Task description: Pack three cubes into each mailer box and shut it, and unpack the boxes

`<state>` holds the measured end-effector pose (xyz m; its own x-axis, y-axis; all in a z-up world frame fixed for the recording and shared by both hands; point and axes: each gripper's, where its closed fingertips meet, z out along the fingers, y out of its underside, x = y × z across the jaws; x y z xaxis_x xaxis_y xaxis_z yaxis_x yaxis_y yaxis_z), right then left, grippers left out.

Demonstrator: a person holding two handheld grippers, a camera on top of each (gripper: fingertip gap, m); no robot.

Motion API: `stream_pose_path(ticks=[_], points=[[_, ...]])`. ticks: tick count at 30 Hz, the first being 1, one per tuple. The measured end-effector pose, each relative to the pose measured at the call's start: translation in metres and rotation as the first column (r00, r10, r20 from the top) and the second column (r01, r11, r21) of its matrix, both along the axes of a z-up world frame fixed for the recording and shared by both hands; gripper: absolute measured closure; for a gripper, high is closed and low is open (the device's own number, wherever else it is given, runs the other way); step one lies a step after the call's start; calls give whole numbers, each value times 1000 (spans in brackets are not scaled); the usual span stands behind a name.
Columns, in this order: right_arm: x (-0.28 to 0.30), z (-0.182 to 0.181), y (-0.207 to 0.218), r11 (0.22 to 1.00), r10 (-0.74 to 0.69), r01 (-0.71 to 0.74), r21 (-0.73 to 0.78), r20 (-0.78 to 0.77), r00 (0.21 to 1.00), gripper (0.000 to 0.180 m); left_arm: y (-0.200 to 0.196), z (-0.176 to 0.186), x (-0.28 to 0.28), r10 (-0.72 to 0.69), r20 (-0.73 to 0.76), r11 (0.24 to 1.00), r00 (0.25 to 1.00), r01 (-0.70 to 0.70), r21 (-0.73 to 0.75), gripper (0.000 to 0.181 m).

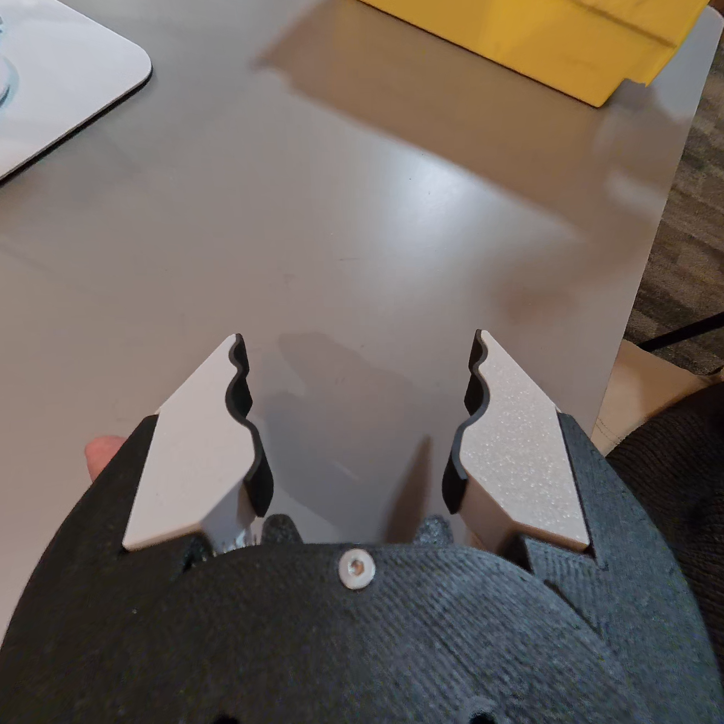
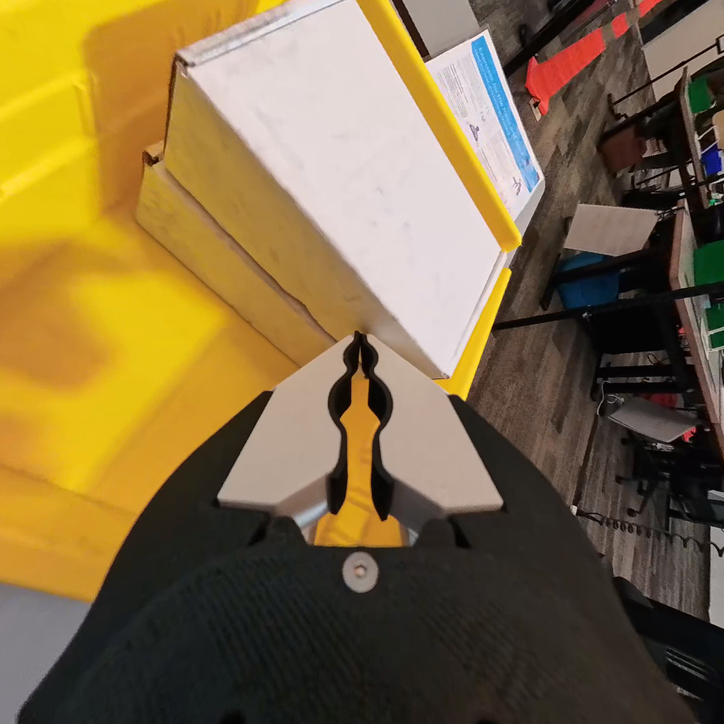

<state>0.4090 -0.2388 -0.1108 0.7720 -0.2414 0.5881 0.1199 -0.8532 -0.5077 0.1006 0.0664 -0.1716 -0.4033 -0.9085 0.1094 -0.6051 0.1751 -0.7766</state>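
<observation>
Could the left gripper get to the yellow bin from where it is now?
Probably yes. The left gripper hangs open over bare grey table, and nothing lies between it and the yellow bin at the table's far edge. Its contents are hidden in this view.

1. this looks like a lab or workshop room set up inside an office-style space.
2. the floor is grey patterned carpet tile (image 2: pixel 548 411), the kind laid in offices.
3. long workbenches (image 2: pixel 681 274) on black frames stand at the right, carrying green bins (image 2: pixel 709 262) and blue bins (image 2: pixel 711 162).
4. cables (image 2: pixel 627 529) trail over the carpet by the bench legs.
5. a printed poster sheet (image 2: pixel 489 117) lies on a white table beyond the yellow tote (image 2: pixel 78 274).
6. orange floor markers (image 2: pixel 564 66) lie farther off.
7. a plain grey tabletop (image 1: pixel 352 215) holds a white monitor-stand base (image 1: pixel 58 86).
</observation>
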Motion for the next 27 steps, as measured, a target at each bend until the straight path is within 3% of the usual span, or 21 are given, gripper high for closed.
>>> stream_pose_path(ticks=[4,7,11,16,19,22,23,24,25,27], points=[[-12,13,-9,996,-62,62,57,13,998,175,1,2,-1,4,5,1000,1000,-4,17,70],[-27,37,-27,971,-146,133,198,57,988,168,6,6,0,30,29,999,999,-31,39,71],[-26,69,-83,831,-381,299,470,88,921,120,11,3,0,52,19,998,998,-52,29,72],[-20,40,-119,670,-414,452,590,-209,886,113,7,11,1,57,51,997,997,-59,40,72],[-21,-2,-103,665,-322,530,526,-439,839,86,-1,14,2,45,50,998,998,-46,35,72],[-16,-34,-85,686,-247,559,466,-573,781,97,-9,26,2,38,73,999,997,-40,29,72],[-11,-38,-80,675,-227,572,465,-607,761,94,-11,30,1,38,85,999,996,-41,26,73],[-9,-41,-74,658,-197,592,466,-652,732,107,-13,34,0,40,95,999,995,-42,25,73],[-9,-44,-68,650,-153,602,464,-696,702,133,-14,36,-2,41,102,999,994,-44,25,74],[-3,-45,-64,605,-126,634,481,-729,673,151,-15,38,-6,45,110,998,993,-48,30,74]])
